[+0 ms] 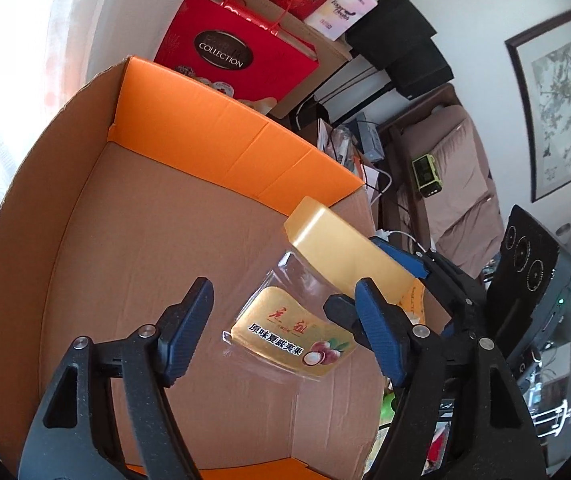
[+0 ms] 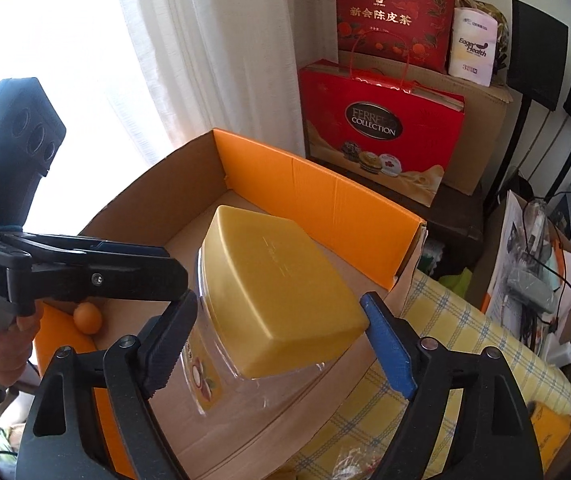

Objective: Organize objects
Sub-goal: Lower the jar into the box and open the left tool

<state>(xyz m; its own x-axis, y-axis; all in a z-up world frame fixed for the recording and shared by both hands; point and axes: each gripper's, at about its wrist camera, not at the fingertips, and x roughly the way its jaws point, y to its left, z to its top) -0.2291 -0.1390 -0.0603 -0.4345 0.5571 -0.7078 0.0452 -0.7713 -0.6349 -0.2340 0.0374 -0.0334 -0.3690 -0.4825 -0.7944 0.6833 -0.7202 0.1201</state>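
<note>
A large open cardboard box (image 1: 173, 240) with orange inner flaps fills the left wrist view and sits below both claws. Behind it, against a white curtain (image 2: 205, 52), a red Ferrero Collection gift box (image 2: 381, 128) leans on a brown carton, with a red tea gift bag (image 2: 393, 16) and a white tissue pack (image 2: 473, 42) on top. To the box's right lies a yellow checked cloth (image 2: 465, 340). Held above the box's near right part is a clear plastic jar (image 2: 241, 360) with a gold rectangular lid (image 2: 281, 292) and a gold label (image 1: 293, 332) printed with Chinese characters and nuts; it is tilted. The right claw (image 2: 281, 340) pinches the jar, its dark and blue fingers pressed against opposite sides just under the lid. The left claw (image 1: 281, 332) is spread wide, fingers apart over the box interior, touching nothing. A small orange ball (image 2: 88, 318) rests inside the box.
</note>
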